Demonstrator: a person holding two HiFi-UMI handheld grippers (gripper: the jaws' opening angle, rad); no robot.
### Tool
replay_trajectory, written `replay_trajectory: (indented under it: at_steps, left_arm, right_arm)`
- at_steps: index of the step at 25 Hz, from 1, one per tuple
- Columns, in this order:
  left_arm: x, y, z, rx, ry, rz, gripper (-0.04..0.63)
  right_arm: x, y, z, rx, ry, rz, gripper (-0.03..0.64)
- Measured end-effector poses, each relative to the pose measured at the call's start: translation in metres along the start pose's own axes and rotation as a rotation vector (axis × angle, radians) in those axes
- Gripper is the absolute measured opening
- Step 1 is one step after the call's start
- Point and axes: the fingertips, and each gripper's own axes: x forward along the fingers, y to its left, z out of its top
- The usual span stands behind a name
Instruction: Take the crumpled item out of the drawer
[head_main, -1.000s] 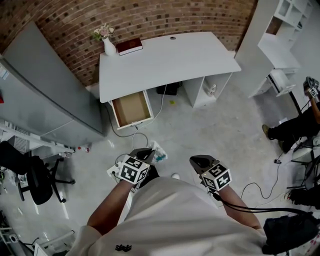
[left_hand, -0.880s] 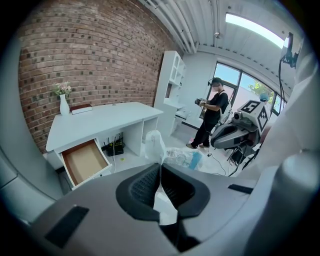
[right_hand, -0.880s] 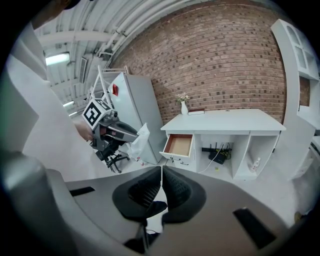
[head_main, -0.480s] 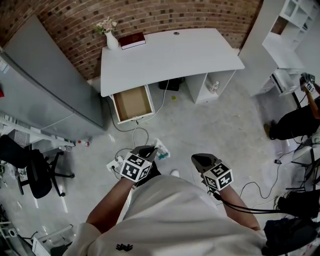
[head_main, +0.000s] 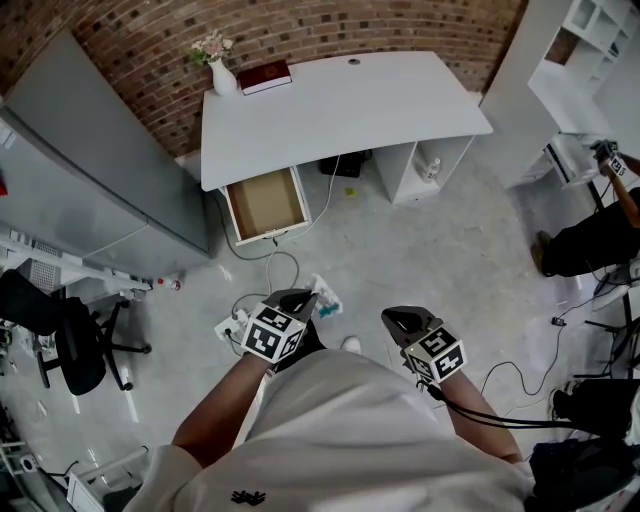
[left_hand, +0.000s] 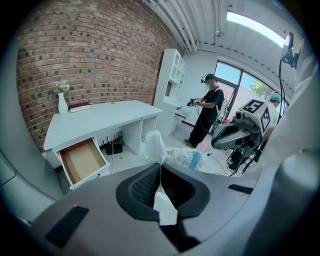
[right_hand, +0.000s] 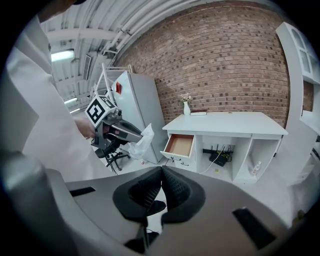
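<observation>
A crumpled clear-and-white plastic bag (head_main: 322, 297) hangs from my left gripper (head_main: 297, 301), which is shut on it above the concrete floor. In the left gripper view the bag (left_hand: 172, 155) bulges out past the closed jaws of the left gripper (left_hand: 160, 169). My right gripper (head_main: 393, 320) is level with it on the right, shut with nothing in it; in its own view the right gripper (right_hand: 161, 170) shows its tips touching. The open drawer (head_main: 265, 203) under the white desk looks empty, with its brown bottom bare, and shows as a drawer (left_hand: 81, 161) at the left.
The white desk (head_main: 340, 105) carries a vase (head_main: 220, 75) and a red book (head_main: 265, 76). A grey cabinet (head_main: 90, 170) stands at left, with an office chair (head_main: 70, 350) below it. Cables and a power strip (head_main: 232, 325) lie on the floor. A person (head_main: 590, 240) stands at right.
The head view has drifted a little, so the desk sits slightly further right. Both grippers keep their places and the bag stays held in the left one.
</observation>
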Motion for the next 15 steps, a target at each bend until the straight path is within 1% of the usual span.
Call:
replay_trajectory:
  at_steps: [5, 10, 15]
  left_arm:
    - [0.005, 0.01, 0.0, -0.005, 0.009, -0.002, 0.029]
    - [0.015, 0.021, 0.003, 0.001, 0.016, -0.018, 0.029]
    - [0.035, 0.038, 0.019, 0.028, 0.028, -0.039, 0.029]
  right_arm:
    - [0.006, -0.002, 0.001, 0.007, 0.008, -0.002, 0.029]
    - [0.009, -0.009, -0.002, 0.029, 0.013, -0.028, 0.029]
    - [0.01, -0.032, 0.007, 0.05, 0.009, -0.07, 0.029]
